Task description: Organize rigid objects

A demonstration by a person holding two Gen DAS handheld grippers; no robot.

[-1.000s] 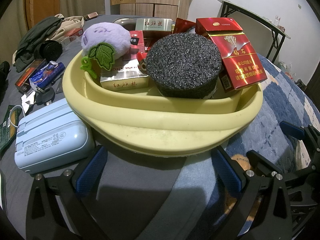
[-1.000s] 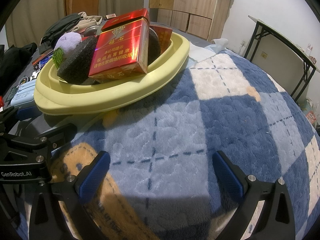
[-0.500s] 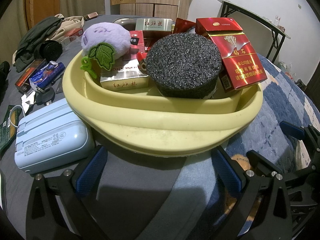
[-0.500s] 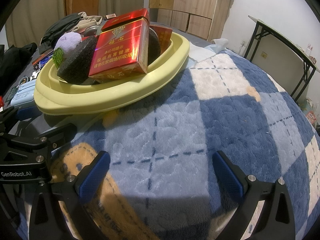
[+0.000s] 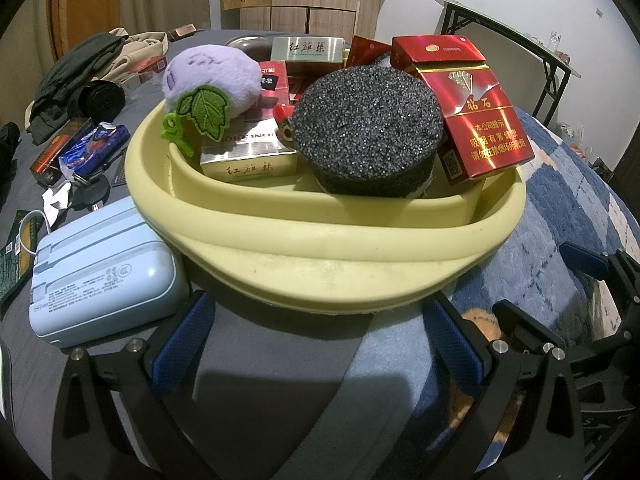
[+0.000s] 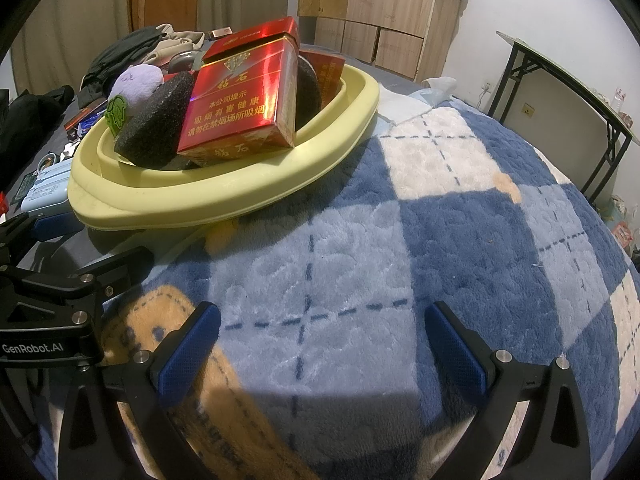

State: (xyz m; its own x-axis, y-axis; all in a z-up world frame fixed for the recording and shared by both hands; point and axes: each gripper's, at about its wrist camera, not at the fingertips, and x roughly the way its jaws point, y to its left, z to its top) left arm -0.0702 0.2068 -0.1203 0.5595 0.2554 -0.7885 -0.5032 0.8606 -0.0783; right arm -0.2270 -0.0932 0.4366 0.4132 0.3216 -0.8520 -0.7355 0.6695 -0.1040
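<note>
A yellow basin (image 5: 320,256) sits on the bed, also in the right wrist view (image 6: 224,196). It holds a black round sponge (image 5: 368,136), a red cigarette pack (image 5: 476,120), a gold cigarette box (image 5: 248,160), a silver-green box (image 5: 308,50) and a purple plush toy (image 5: 208,80). My left gripper (image 5: 320,344) is open and empty just in front of the basin. My right gripper (image 6: 320,344) is open and empty over the blue checked blanket (image 6: 440,240), to the right of the basin.
A light blue power bank (image 5: 100,276) lies left of the basin. Beyond it lie a blue wrapper (image 5: 92,148), a dark red box (image 5: 56,152), keys and clothes (image 5: 80,72). A black folding table (image 6: 568,92) stands by the wall on the right.
</note>
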